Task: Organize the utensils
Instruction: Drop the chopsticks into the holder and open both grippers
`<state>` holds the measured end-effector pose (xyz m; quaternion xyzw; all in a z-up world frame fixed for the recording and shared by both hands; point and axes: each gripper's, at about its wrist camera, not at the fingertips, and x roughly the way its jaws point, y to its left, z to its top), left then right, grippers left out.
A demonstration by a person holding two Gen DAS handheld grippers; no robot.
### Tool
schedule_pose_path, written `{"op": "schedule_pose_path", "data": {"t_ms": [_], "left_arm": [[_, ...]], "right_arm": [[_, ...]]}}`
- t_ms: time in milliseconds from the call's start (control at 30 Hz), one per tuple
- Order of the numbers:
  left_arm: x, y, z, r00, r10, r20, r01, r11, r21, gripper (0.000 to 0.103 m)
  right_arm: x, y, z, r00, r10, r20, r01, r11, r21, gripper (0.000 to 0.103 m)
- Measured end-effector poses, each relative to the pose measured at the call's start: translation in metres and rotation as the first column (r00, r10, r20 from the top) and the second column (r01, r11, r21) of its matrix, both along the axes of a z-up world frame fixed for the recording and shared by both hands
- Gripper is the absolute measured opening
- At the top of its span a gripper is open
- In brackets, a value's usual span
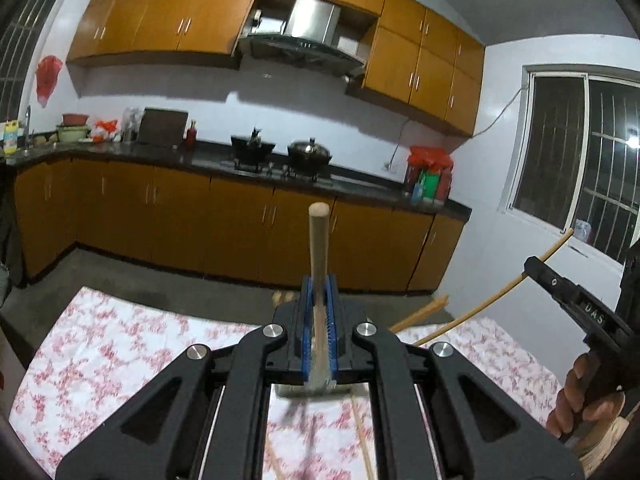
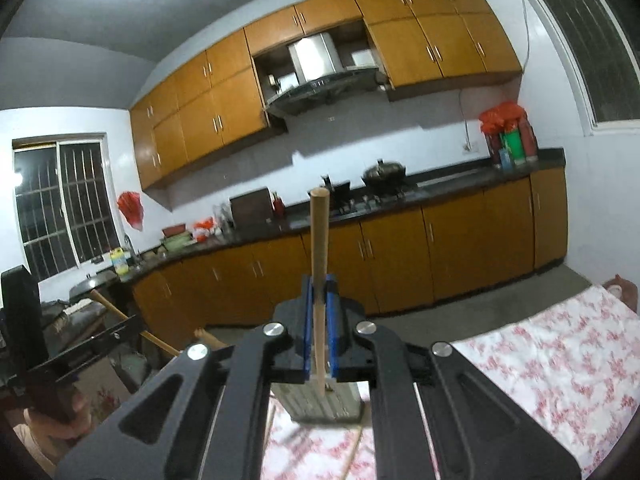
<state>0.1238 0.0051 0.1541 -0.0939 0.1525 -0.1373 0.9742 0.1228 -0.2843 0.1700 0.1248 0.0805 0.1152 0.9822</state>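
Note:
In the left wrist view my left gripper (image 1: pixel 319 282) is shut on a utensil's round wooden handle (image 1: pixel 318 236), which sticks up past the blue pads. A grey metal part (image 1: pixel 316 390) shows under the jaws; I cannot tell what it is. My right gripper (image 1: pixel 534 266), held by a hand (image 1: pixel 576 396), hangs at the right, shut on a thin wooden stick (image 1: pixel 480 312). In the right wrist view that gripper (image 2: pixel 319 282) clamps a wooden handle (image 2: pixel 319 236) above a ribbed grey metal piece (image 2: pixel 324 402). The left gripper (image 2: pixel 128 328) appears at the left with its handle (image 2: pixel 112 310).
A table with a pink floral cloth (image 1: pixel 120 360) lies below both grippers, with chopsticks (image 1: pixel 364 440) and another wooden handle (image 1: pixel 420 312) on it. Across a strip of grey floor stand orange cabinets, a dark counter (image 1: pixel 200 156) with two woks, and a barred window (image 1: pixel 580 168).

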Motion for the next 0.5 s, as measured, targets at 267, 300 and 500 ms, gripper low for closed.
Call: {"op": "schedule_pose_path", "data": {"t_ms": [267,300,500], "left_arm": [[0.021,-0.015,0.014,0.992,0.071,0.102,-0.071,0.997,-0.004,0.007],[0.024,-0.018,0.013,0.992,0.073,0.104,-0.073,0.997,0.003,0.007],[0.047,-0.029,-0.014,0.997,0.053,0.048,-0.055,0.998,0.031,0.007]], "right_arm": [[0.031,0.010,-0.003,0.999,-0.018,0.031,0.018,1.000,0.001,0.008],[0.036,0.011,-0.005,0.999,-0.017,0.028,0.017,1.000,0.002,0.008],[0.064,0.021,-0.024,0.999,-0.017,-0.028,0.016,0.999,-0.042,0.008]]}}
